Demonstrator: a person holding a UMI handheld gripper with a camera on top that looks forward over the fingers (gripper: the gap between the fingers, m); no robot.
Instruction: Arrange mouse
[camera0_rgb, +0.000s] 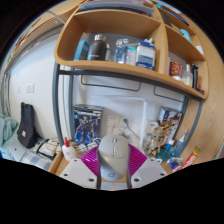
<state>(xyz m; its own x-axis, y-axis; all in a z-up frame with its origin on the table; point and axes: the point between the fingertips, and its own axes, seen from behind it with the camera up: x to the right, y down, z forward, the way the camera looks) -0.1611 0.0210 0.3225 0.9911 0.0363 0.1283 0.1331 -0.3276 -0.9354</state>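
Note:
A light grey computer mouse (113, 152) sits between my two fingers, its nose pointing away from me. The magenta pads (92, 158) press against its left and right sides. My gripper (113, 160) is shut on the mouse and holds it above the desk, in front of a white wall panel. The mouse's underside is hidden.
A wooden shelf (125, 68) with bottles and boxes hangs above. A black object (27, 124) stands at the left on the desk. Cluttered small items (165, 135) lie at the right, and a packet (86, 122) leans on the wall just beyond the mouse.

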